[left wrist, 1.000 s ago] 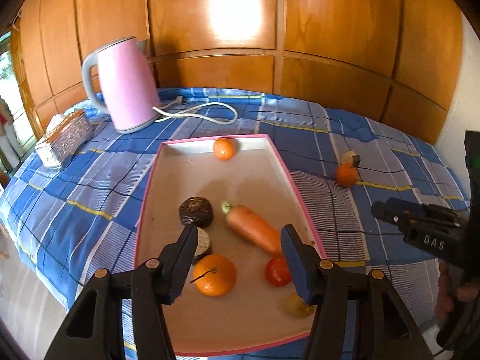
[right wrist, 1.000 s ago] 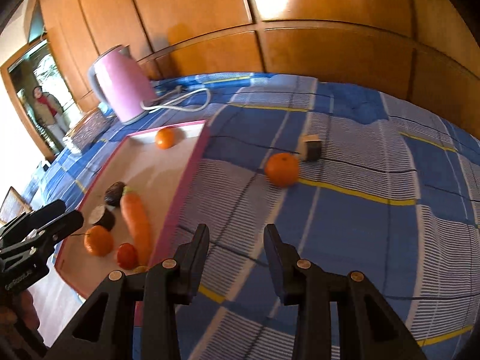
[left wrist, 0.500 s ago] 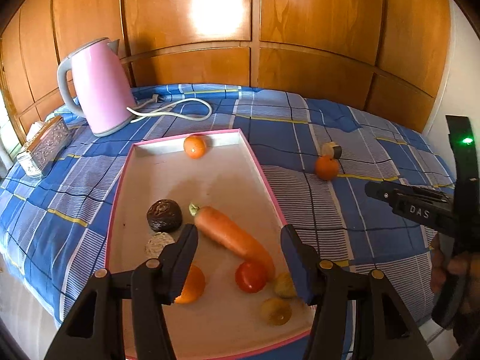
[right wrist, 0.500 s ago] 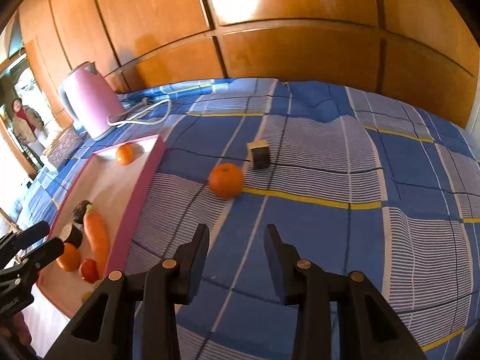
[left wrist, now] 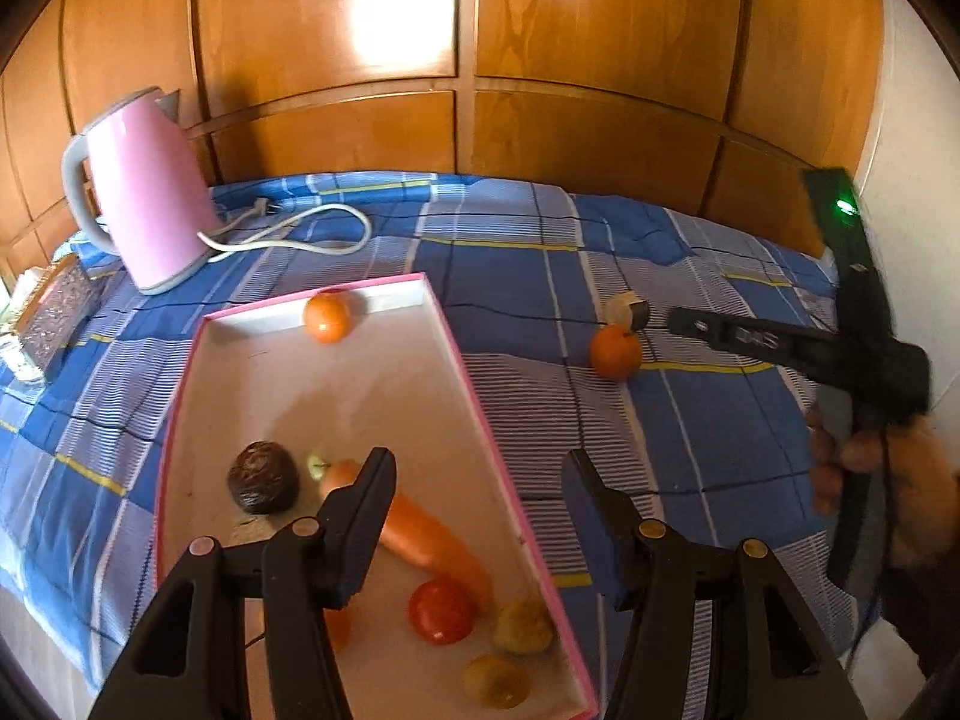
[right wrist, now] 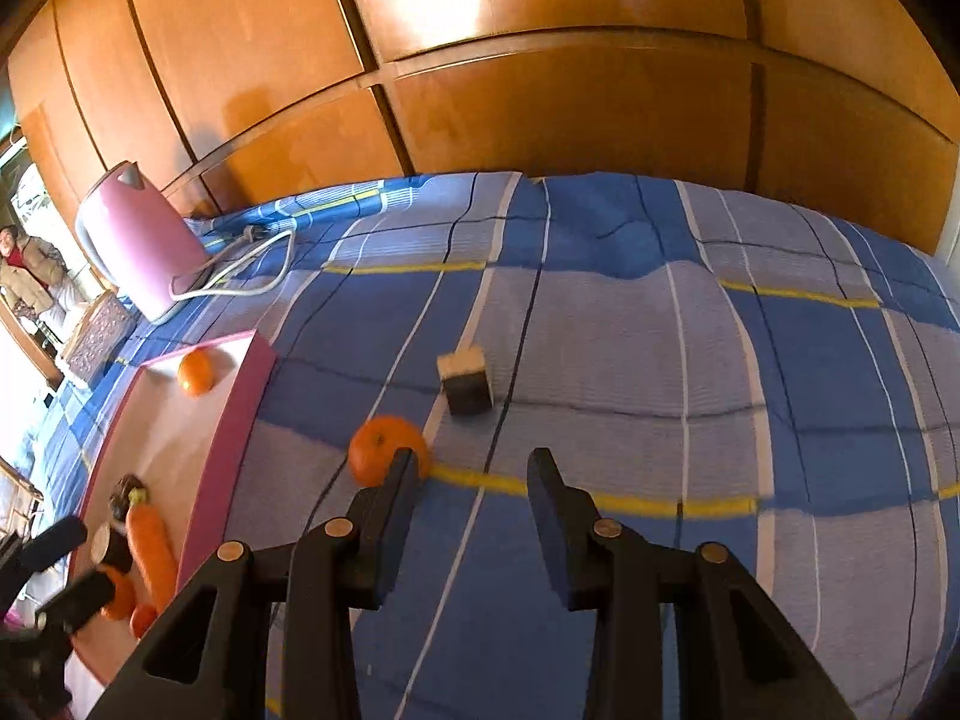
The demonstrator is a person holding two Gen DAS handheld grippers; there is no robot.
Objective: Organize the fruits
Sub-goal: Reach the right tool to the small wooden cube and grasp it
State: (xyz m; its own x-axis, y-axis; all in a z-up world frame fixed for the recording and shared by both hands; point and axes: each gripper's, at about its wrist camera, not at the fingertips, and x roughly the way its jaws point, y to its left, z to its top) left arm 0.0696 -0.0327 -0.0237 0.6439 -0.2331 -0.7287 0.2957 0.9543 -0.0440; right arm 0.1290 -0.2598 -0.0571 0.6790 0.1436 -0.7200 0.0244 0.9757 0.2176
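The right gripper is open and holds nothing. A loose orange sits on the blue bedspread, just past its left fingertip, not between the jaws. The left gripper is open too, empty, above the pink tray of fruit.

The tray lay on the bed, under the left hand-held gripper. Ahead-left of the right hand-held gripper sat an orange, a block just beyond it.
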